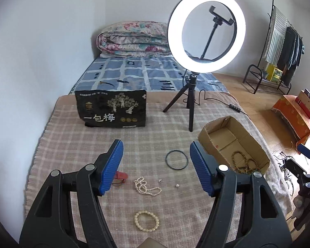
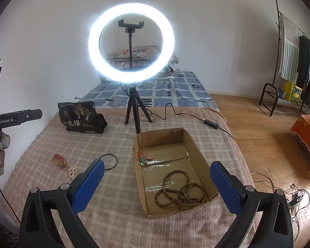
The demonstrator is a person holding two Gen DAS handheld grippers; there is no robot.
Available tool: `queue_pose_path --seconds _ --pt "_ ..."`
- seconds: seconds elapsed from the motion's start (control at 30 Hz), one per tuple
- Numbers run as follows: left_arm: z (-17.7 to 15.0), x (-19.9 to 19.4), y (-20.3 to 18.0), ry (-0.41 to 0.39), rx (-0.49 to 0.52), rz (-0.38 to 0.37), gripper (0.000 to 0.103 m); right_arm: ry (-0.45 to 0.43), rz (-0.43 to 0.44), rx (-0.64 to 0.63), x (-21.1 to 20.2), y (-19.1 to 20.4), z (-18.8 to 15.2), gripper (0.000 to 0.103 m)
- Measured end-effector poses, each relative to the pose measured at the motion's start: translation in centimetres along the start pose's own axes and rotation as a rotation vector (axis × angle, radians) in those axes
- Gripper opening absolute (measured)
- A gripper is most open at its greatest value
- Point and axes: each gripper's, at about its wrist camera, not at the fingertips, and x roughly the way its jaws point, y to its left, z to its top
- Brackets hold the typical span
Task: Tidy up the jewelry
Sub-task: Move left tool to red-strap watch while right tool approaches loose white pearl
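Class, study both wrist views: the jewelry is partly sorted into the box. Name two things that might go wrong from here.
1. The two tiny beads lie loose on the checked blanket; wide tongs may miss them or push them into the weave.
2. The pearl strand lies bunched, so a pinch might lift only one loop, letting the rest drag or snag before reaching the cardboard box.

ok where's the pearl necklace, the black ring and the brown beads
pearl necklace (image 1: 147, 188), left wrist view, middle of the strand
black ring (image 1: 176, 159), left wrist view, its left rim
brown beads (image 2: 178, 191), right wrist view, tangled loops
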Motion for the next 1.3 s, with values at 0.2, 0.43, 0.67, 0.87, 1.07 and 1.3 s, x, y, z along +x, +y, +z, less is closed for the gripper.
queue_pose_path --seconds 0.2,0.43,0.67,0.87,1.07,1.3 --pt "-2.3 0.5 4.8 0.037 -0.071 0.037 0.069 0.056 0.078 -0.018 2.6 2.8 -1.4 0.103" --pt "-4.6 3.5 8.8 0.125 -0.167 0.057 0.073 0.117 0.173 0.02 5.6 5.3 -1.7 0.103" --pt "-6.2 7.6 10.9 0.214 -0.276 0.042 0.074 0.186 0.218 0.014 8.5 7.5 -2.5 0.103" --pt "-7.1 11.2 11.4 0.285 -0.32 0.047 0.074 0.26 0.239 0.002 11.4 9.2 -3.6 0.102" --pt "-7.9 14.0 11.0 0.319 -0.326 0.07 0.074 0.321 0.254 0.016 14.4 10.3 -4.7 0.097" --pt "-8.6 15.2 10.1 0.293 -0.289 0.102 0.074 0.353 0.27 -0.058 17.2 12.4 -5.9 0.084"
